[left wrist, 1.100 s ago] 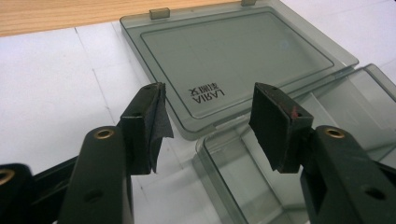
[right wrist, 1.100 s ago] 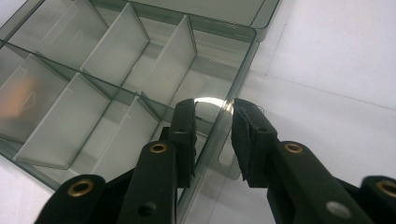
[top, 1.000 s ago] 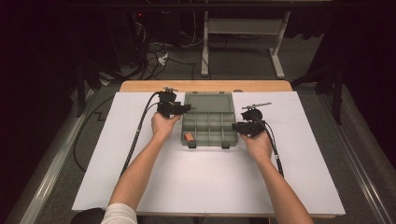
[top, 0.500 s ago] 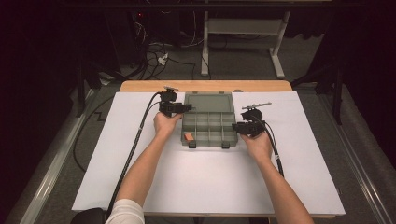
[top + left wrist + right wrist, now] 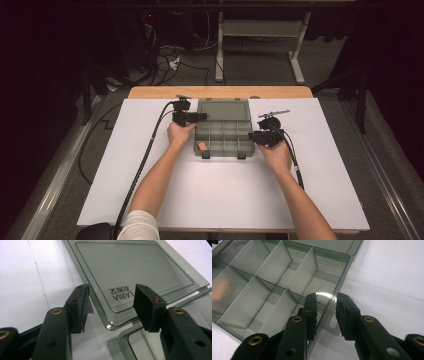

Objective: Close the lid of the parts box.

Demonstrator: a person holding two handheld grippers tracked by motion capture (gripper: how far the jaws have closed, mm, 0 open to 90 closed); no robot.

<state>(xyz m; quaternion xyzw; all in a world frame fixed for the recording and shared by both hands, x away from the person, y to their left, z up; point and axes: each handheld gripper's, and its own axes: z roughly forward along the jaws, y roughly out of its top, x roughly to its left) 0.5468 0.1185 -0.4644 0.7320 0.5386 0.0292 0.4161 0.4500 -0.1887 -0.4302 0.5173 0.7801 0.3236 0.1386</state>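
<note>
A smoky clear organizer box (image 5: 223,149) lies open mid-table, its lid (image 5: 223,110) folded flat behind it. An orange piece (image 5: 202,146) rests in a front-left compartment and appears as a blur (image 5: 220,290) in the right gripper view. My left gripper (image 5: 197,116) is at the lid's left side. Its jaws (image 5: 111,302) stand wide open astride the near corner of the lid (image 5: 130,272). My right gripper (image 5: 252,136) is at the box's right side. It (image 5: 326,302) is narrowly open, one jaw inside and one outside the side wall (image 5: 342,270), with gaps showing.
White paper (image 5: 220,200) covers the table, and a wooden edge (image 5: 220,92) shows at the back. A thin metal tool (image 5: 274,113) lies just behind the right gripper. Cables trail from both grippers toward the front. A stand's legs and wires sit on the floor beyond.
</note>
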